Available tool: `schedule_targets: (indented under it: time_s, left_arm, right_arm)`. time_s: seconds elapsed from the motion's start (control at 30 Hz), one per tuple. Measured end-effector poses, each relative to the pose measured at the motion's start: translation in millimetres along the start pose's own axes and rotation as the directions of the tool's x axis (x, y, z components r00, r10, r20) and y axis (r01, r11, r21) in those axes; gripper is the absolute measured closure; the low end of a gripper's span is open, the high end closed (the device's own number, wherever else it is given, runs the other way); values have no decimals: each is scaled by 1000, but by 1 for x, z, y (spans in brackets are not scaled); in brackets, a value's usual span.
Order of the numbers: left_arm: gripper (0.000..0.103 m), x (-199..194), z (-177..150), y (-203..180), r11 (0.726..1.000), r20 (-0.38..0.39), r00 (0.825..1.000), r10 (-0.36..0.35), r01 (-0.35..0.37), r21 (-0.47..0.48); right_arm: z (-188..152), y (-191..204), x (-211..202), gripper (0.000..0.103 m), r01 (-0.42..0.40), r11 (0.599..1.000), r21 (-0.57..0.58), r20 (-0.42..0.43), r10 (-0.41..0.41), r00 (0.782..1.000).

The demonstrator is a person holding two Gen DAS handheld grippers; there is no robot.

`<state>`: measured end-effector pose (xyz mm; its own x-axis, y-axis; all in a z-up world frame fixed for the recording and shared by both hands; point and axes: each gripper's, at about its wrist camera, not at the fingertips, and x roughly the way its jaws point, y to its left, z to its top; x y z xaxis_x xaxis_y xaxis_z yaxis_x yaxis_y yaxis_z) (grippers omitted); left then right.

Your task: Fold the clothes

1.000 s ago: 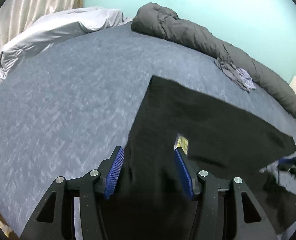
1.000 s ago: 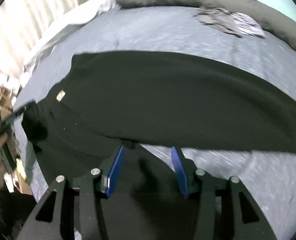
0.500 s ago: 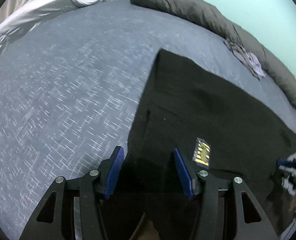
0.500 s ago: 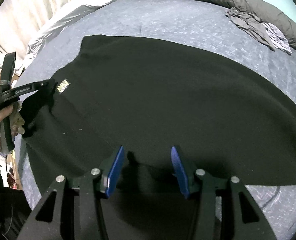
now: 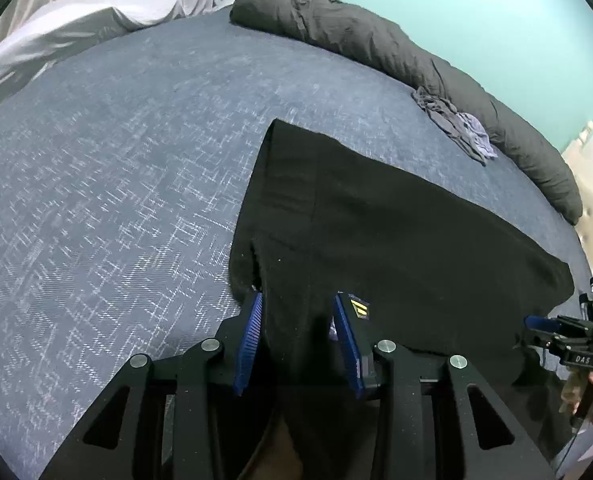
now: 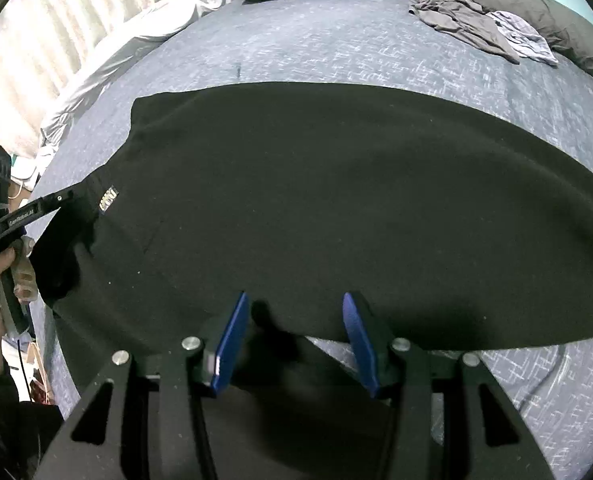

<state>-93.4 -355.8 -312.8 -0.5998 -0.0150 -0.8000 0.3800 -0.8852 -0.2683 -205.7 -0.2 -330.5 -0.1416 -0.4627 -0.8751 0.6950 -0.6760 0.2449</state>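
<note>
A black garment (image 6: 336, 200) lies spread flat across the blue-grey bed (image 5: 116, 200), with a small yellow label (image 5: 359, 307) near its near edge. My left gripper (image 5: 298, 312) is open at the garment's left near corner. A fold of the black cloth rises between its blue pads (image 5: 250, 328). In the right wrist view the left gripper (image 6: 62, 198) shows at the left edge, held by a hand (image 6: 0, 280). My right gripper (image 6: 294, 316) is open over the near hem, with cloth and a strip of bed between its fingers.
A rolled dark grey duvet (image 5: 376, 44) runs along the far side by the turquoise wall. A small crumpled grey and lilac garment (image 6: 476, 24) lies in front of it. A pale sheet (image 5: 96, 12) is bunched at the far left, by a curtain.
The garment has come down from a moving, part-lifted state to lie flat on the bed. Both grippers drew back to its near edge. The left fingers stand a little closer together.
</note>
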Motion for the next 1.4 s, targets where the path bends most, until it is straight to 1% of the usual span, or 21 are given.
schedule_targets:
  time_s: [0.07,0.1,0.17,0.27,0.3,0.37,0.47,0.5,0.57,0.63,0.7,0.8,0.83,0.87,0.9,0.93,1.0,1.1,1.27,1.3,1.4]
  left_arm:
    - [61,7,0,7,999,-11,999,48,-48,-9]
    - [61,10,-1,11,998,-15,998,54,-54,-23]
    - [61,13,-2,21,997,-17,1000,24,-25,-69]
    - [62,15,1,29,994,-8,1000,-11,10,-104]
    - [66,14,1,29,995,-2,1000,-9,9,-101]
    - [95,11,2,27,996,22,1000,0,2,-87]
    - [98,-4,6,22,997,71,997,-43,48,-67]
    - [99,-10,7,18,998,91,995,-41,46,-48]
    - [99,-26,10,9,1000,152,988,-19,21,-14]
    - [99,-39,15,5,1000,215,977,8,-9,2]
    - [99,-43,18,3,1000,238,971,26,-27,-1]
    - [99,-36,20,7,999,230,972,41,-35,-28]
    - [99,-33,21,8,998,232,971,55,-49,-36]
    - [103,-30,22,10,997,234,969,79,-72,-40]
    - [103,-27,24,10,995,227,969,98,-91,-41]
    - [103,-21,24,11,994,210,971,112,-105,-42]
    - [102,-5,20,16,992,151,980,128,-122,-45]
    - [102,9,14,21,992,107,987,122,-118,-48]
    - [102,12,12,22,993,100,989,112,-108,-43]
    - [102,13,12,22,993,100,989,113,-109,-43]
    - [102,13,13,21,993,100,988,115,-111,-41]
  right_arm:
    - [0,1,-1,53,0,1000,0,2,0,1000]
    - [0,0,-1,53,0,1000,2,2,0,1000]
    - [1,0,-2,53,-2,1000,2,4,2,1000]
    - [0,-1,-1,53,-4,1000,4,8,4,1000]
    - [-1,-1,0,53,-5,1000,6,5,5,1000]
    - [-2,-1,3,53,-2,1000,5,0,2,1000]
    - [-2,-1,4,53,4,1000,5,1,-4,1000]
    - [-2,-2,3,53,5,1000,8,5,-5,1000]
    - [-2,-4,1,53,7,1000,17,14,-7,1000]
    - [-2,-7,-1,53,11,1000,25,24,-12,1000]
    - [-2,-11,-4,53,16,999,33,32,-17,999]
    - [-2,-16,-9,53,24,999,44,45,-26,999]
    - [-2,-18,-11,53,26,999,48,49,-28,998]
    - [-2,-20,-12,53,28,998,52,54,-31,998]
    - [-2,-22,-14,53,31,998,56,58,-34,998]
    - [-2,-24,-15,53,33,998,60,62,-37,997]
    - [-3,-31,-17,53,39,996,75,64,-44,997]
    - [-3,-42,-18,53,49,993,103,60,-56,997]
    - [-4,-64,-23,51,50,984,171,80,-65,995]
    - [-4,-67,-24,49,60,983,174,78,-75,994]
    - [-4,-76,-26,49,86,980,182,66,-99,993]
